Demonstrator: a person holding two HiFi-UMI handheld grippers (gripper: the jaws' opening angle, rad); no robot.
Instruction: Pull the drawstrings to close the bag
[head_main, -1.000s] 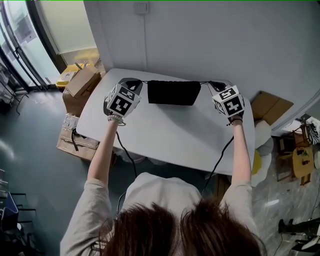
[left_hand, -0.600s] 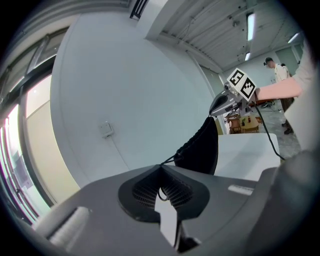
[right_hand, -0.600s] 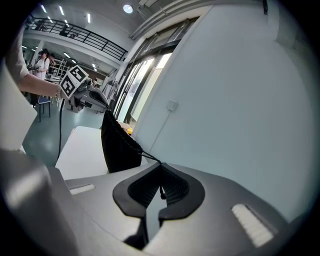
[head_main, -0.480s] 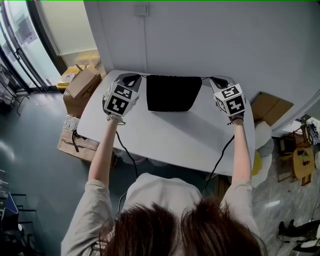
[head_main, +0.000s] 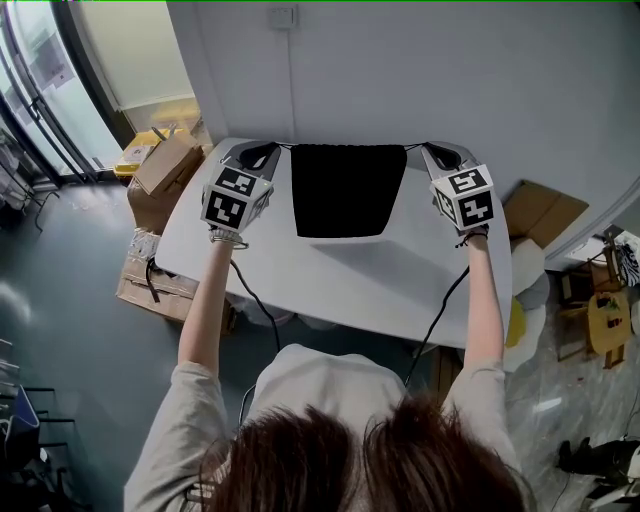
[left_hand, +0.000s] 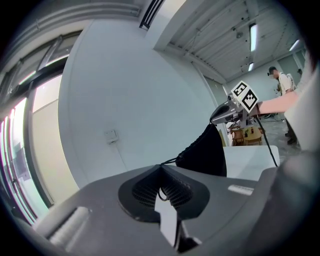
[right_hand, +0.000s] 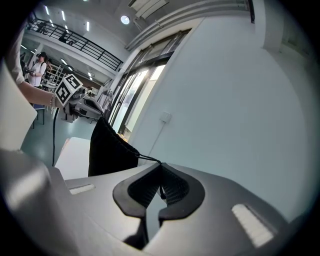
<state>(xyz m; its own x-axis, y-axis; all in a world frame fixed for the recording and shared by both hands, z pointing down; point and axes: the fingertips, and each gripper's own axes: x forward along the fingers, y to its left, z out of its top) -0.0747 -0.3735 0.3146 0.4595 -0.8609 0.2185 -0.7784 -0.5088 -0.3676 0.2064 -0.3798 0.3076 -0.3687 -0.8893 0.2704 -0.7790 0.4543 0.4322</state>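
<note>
Bag (head_main: 345, 190): black cloth, strung up between the 2 grippers over the far half of the table (head_main: 330, 285). Top edge gathered in small pleats, runs straight from cord to cord. Lower edge throws a soft shadow on the tabletop; can't tell if it touches.
L drawstring (left_hand: 170, 161): thin black cord, taut from bag's top L corner into the L jaws.
R drawstring (right_hand: 147, 158): same kind of cord, taut from top R corner into the R jaws.
L gripper (left_hand: 161, 176): jaws together, ribbed pads pinched on L drawstring, w/ a small loop of cord showing between the pads. Sits just L of the bag, held in the person's L hand, arm stretched fwd.
R gripper (right_hand: 161, 177): jaws together, pads clamped on R drawstring, cord end visible between them. Just R of the bag, about level w/ the L gripper.
Table: white, rounded corners, pushed against the wall (head_main: 450, 80).
Wall: pale, plain, w/ a small switch plate (head_main: 283, 16) high up.
Floor, L side: cardboard boxes (head_main: 165, 165) stacked beside the table, near glass doors.
</note>
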